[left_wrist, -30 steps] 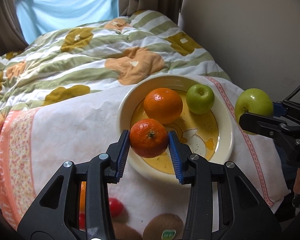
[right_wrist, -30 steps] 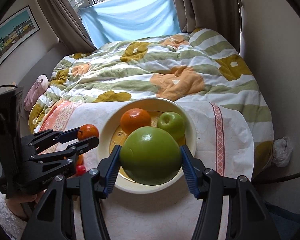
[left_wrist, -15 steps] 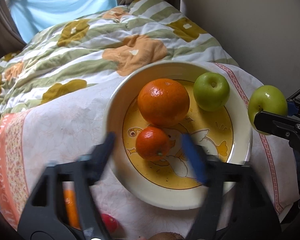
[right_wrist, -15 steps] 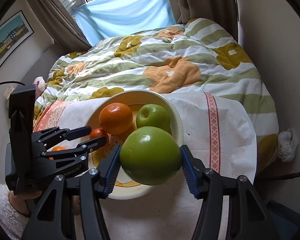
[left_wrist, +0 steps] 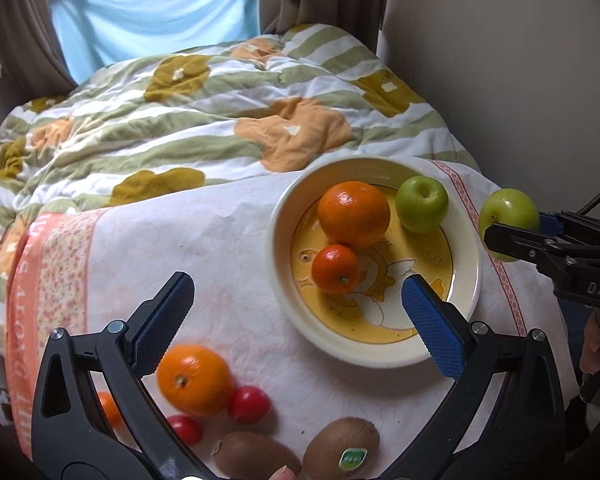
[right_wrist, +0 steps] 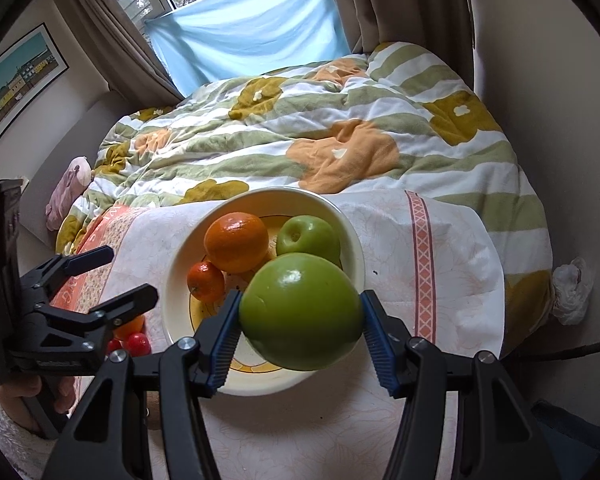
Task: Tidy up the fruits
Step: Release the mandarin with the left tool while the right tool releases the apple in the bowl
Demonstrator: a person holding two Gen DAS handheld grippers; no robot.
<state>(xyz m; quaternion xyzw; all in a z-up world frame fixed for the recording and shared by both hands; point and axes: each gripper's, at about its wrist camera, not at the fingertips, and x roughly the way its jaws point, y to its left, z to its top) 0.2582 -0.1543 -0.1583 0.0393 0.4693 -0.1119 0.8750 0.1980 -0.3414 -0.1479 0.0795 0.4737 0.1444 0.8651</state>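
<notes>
A cream plate [left_wrist: 275, 248] with a yellow cartoon centre lies on a white cloth and holds a large orange [left_wrist: 354, 214], a small mandarin [left_wrist: 336, 269] and a small green apple [left_wrist: 422, 204]. My left gripper [left_wrist: 296, 282] hovers over the plate's near left rim, its jaws opening wide, with nothing between them. The mandarin lies just beyond its fingertips. My right gripper [right_wrist: 300, 298] is shut on a big green apple [right_wrist: 300, 312], held in the air over the plate's near right rim [right_wrist: 172, 280].
Loose fruit lies on the cloth near me: an orange [left_wrist: 194, 380], two red tomatoes [left_wrist: 249, 404], two kiwis [left_wrist: 340, 454] and a smaller orange [left_wrist: 110, 408]. A rumpled floral quilt [left_wrist: 220, 120] lies beyond the plate. A wall stands on the right.
My left gripper let the small mandarin go onto the plate, opened wide and drew back toward the loose fruit. My right gripper kept the big green apple and hardly moved.
</notes>
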